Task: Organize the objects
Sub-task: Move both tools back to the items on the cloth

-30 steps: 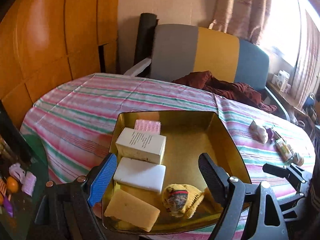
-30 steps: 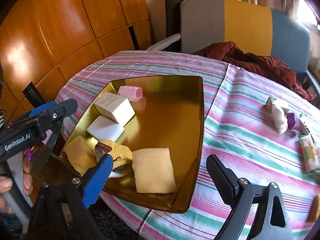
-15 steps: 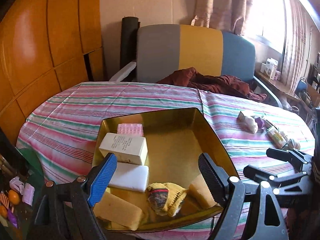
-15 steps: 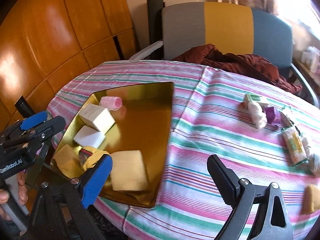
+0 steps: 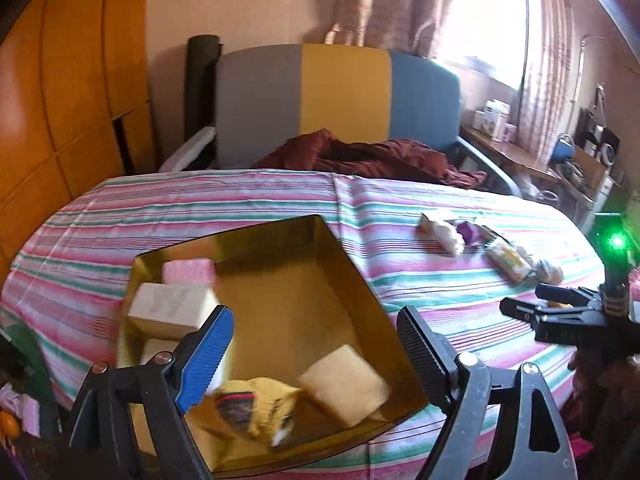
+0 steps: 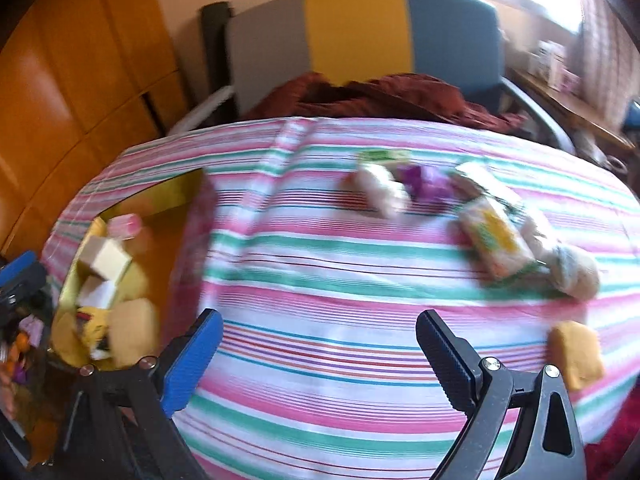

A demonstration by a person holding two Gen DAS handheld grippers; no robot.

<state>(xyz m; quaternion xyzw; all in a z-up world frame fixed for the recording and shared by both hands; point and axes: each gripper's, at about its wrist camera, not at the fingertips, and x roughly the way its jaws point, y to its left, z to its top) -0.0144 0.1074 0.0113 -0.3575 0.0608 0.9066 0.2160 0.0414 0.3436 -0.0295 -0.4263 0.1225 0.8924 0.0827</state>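
- Currently, the left gripper [image 5: 316, 334] has its jaws spread wide, holding nothing, above the near half of the gold tray [image 5: 356, 276]
- The right gripper [image 6: 320, 346] also has its jaws spread wide and empty, above bare striped tablecloth [image 6: 320, 264] to the right of the tray
- The tray sits at the near left of the table; in the left wrist view it holds a pink hair roller [image 5: 188, 271] at the far left corner, a cream carton [image 5: 172, 310] just near of it, a white block [image 5: 158, 352] partly hidden behind the blue finger pad, a yellow cloth item [image 5: 260, 402] at the near edge, and a tan sponge [image 5: 344, 384] just right of it
- Loose items lie on the cloth, well apart from the tray, at the right: a white wrapped bundle [image 6: 380, 192], a purple item [image 6: 424, 180] touching it, a yellow-and-green packet [image 6: 496, 240], a pale rounded lump [image 6: 576, 272], and an orange sponge [image 6: 576, 354] near the right edge
- The right wrist view is motion-blurred; finer detail of these items cannot be read
- A dark red garment [image 5: 360, 156] lies on the tricolour chair [image 5: 340, 96] beyond the table
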